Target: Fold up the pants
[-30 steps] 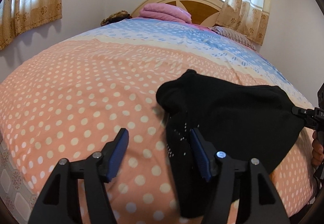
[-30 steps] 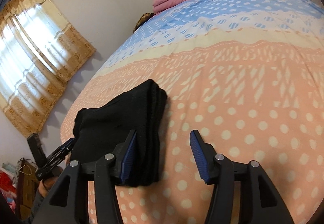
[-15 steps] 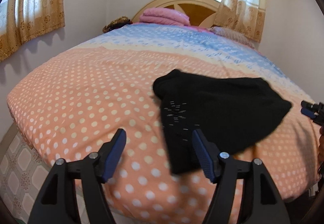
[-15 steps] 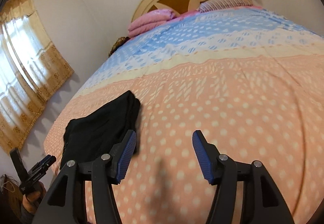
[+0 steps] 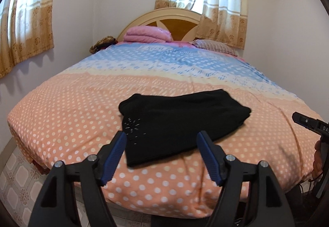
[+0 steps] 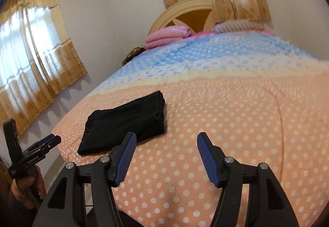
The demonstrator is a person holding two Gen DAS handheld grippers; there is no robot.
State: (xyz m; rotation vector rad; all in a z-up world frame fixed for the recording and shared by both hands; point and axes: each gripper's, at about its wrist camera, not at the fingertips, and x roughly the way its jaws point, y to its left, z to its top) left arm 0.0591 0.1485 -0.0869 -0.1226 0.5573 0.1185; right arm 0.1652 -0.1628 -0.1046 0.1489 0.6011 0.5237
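Note:
The black pants (image 5: 181,122) lie folded in a flat bundle on the bed's orange dotted cover (image 5: 72,116), near the foot edge. They also show in the right wrist view (image 6: 125,124), at the left. My left gripper (image 5: 162,140) is open and empty, held back off the foot of the bed, apart from the pants. My right gripper (image 6: 166,142) is open and empty, to the right of the pants and clear of them. Each gripper shows in the other's view: the right one (image 5: 308,124) and the left one (image 6: 41,144).
Folded pink blankets (image 5: 148,35) and a striped pillow (image 5: 213,46) lie by the wooden headboard (image 5: 174,23). A brown bundle (image 5: 102,44) sits at the bed's far left corner. Curtained windows (image 5: 203,1) are behind and left. Tiled floor (image 5: 14,175) lies below the foot edge.
Both grippers have drawn back and up from the pants, which now lie released on the bed. More of the room and the floor is in view.

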